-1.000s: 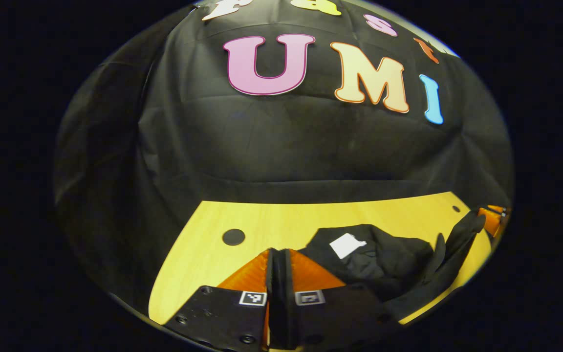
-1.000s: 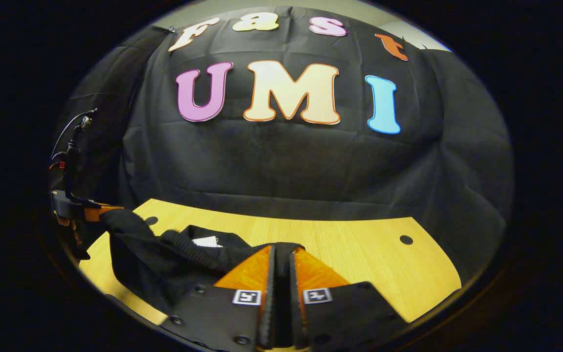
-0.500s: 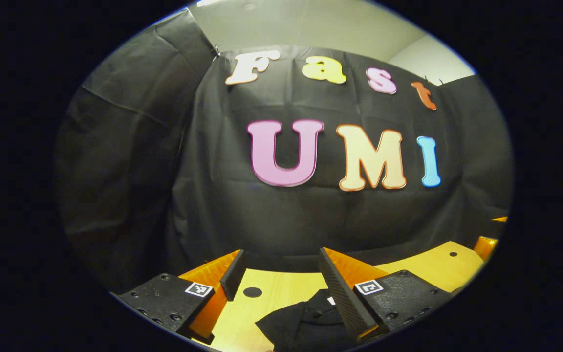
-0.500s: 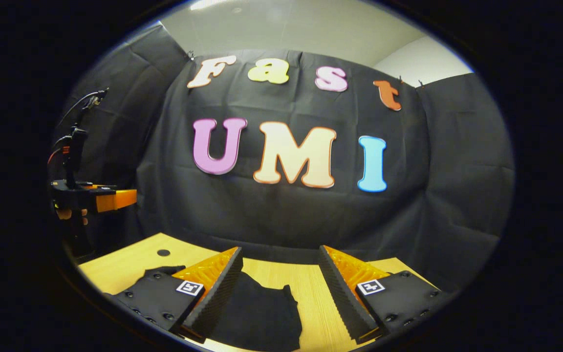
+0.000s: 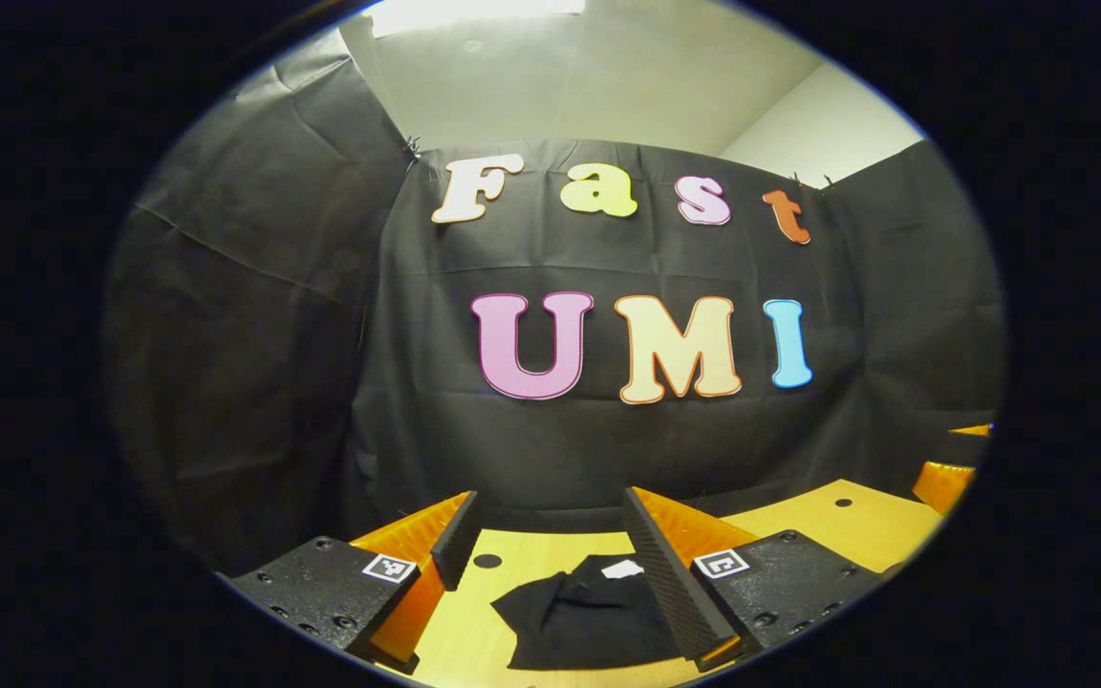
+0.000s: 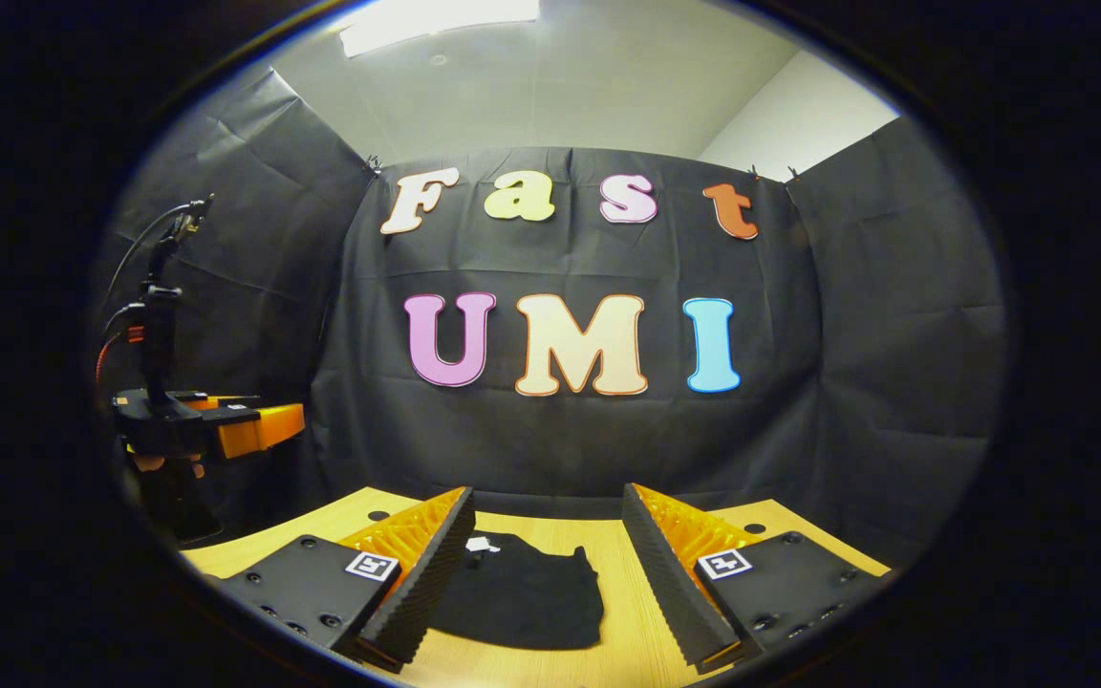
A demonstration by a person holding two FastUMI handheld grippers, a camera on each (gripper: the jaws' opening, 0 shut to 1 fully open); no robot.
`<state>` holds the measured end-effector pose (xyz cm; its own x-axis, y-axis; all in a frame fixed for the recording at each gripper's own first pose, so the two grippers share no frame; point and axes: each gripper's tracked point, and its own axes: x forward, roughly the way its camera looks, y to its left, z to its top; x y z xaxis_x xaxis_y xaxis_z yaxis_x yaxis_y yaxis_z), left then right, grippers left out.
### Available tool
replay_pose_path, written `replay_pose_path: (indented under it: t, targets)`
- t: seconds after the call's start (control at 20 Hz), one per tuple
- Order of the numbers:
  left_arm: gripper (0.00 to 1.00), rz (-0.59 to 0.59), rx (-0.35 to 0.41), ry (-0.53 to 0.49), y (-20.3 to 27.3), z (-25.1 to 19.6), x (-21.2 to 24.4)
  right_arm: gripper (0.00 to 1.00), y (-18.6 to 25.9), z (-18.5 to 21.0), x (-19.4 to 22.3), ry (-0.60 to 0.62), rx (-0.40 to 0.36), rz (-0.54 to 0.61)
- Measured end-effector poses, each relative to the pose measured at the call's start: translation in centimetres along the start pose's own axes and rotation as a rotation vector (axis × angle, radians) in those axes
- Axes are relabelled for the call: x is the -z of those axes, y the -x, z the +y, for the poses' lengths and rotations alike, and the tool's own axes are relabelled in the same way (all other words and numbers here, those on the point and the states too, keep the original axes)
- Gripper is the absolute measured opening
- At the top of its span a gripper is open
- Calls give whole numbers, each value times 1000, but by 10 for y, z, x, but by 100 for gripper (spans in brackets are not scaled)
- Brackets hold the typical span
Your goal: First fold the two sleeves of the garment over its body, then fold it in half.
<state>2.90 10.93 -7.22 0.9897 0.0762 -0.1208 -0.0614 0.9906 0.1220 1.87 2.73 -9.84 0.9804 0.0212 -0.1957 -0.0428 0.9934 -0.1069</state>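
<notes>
The left gripper (image 5: 550, 545) has its jaws spread wide with nothing between them. The garment (image 5: 589, 616), a dark compact bundle with a small white tag (image 5: 623, 569) at its far edge, lies on the wooden table (image 5: 828, 521) below and ahead of the gap, nearer the right-hand finger (image 5: 670, 583), with no contact.

The right gripper (image 6: 549, 549) is likewise wide open and empty. In the right gripper view the garment (image 6: 522, 602) rests flat on the table (image 6: 627, 592) in the space ahead of the gap, closer to the left-hand finger (image 6: 421, 573). The left gripper (image 6: 254, 427) also shows far off to the side, level and above the table.

Judging by the neat, squarish shape (no loose sleeve shows), the folding looks done and the garment released. If so, nothing remains but to keep both grippers off the cloth; any correction would call for a fresh grasp at an edge.
</notes>
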Motion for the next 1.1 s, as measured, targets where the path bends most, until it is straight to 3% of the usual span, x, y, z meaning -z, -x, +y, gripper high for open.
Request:
replay_pose_path:
  t: [0.15, 0.6, 1.1]
  targets:
    - [90, -19, 0, 14, 27, -5, -11, 99, 32, -4, -3, -11, 0, -12]
    - [93, -29, -12, -21, 102, 0, -27, 98, 110, -7, 8, -37, -15, -5]
    - [89, -42, -21, -9, 153, -7, -36, 98, 148, -6, -3, -54, -43, -46]
